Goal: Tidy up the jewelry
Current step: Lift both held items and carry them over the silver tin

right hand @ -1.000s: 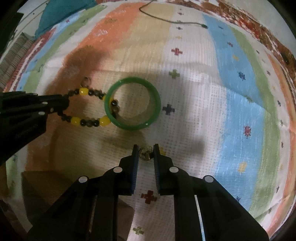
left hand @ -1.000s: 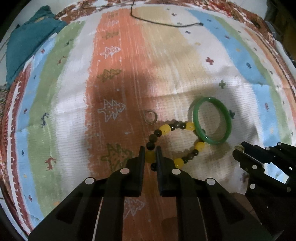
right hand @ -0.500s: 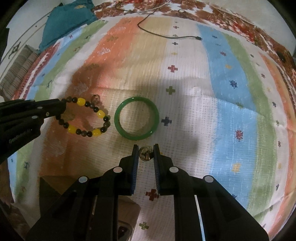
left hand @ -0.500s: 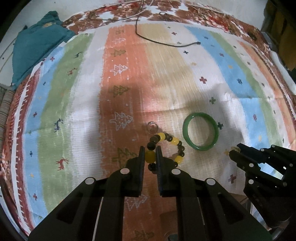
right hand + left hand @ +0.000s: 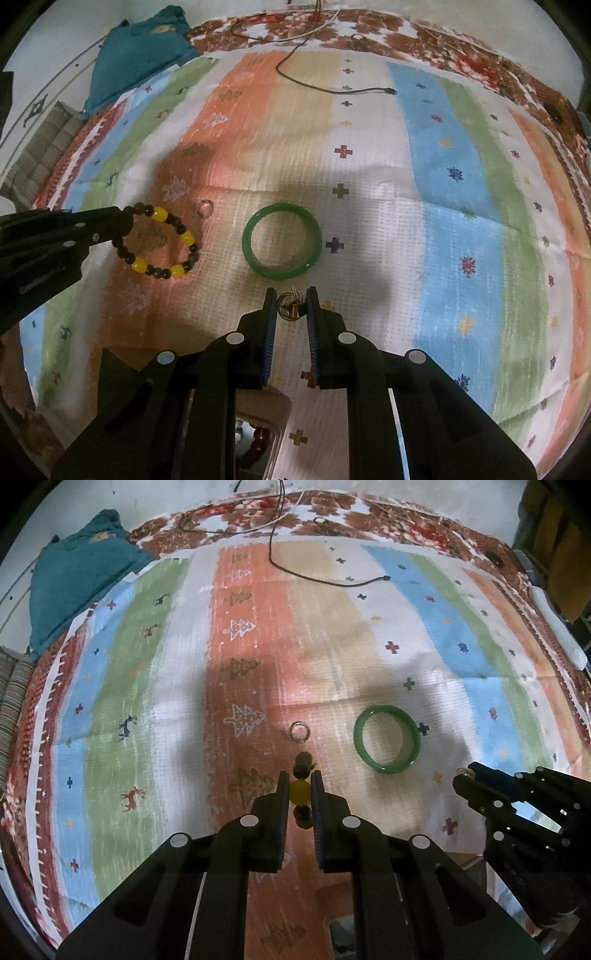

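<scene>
My left gripper [image 5: 300, 786] is shut on a bracelet of yellow and dark beads [image 5: 300, 791] and holds it edge-on above the striped cloth; the right wrist view shows the bracelet [image 5: 162, 242] hanging as a loop from the left gripper [image 5: 125, 221]. My right gripper [image 5: 291, 305] is shut on a small gold ring-like piece [image 5: 291, 306]; this gripper also shows in the left wrist view [image 5: 463, 779]. A green bangle [image 5: 386, 738] [image 5: 281, 242] and a small clear ring [image 5: 300, 732] [image 5: 204, 208] lie flat on the cloth.
A striped patterned cloth [image 5: 147, 701] covers the surface. A black cable [image 5: 314, 578] lies at the far side. A teal cloth [image 5: 74, 587] sits at the far left. A box with red beads [image 5: 256, 439] shows under my right gripper.
Both grippers have risen away from the cloth. The beaded bracelet has lifted off the cloth with the left gripper and now hangs edge-on. The bangle and clear ring stayed put.
</scene>
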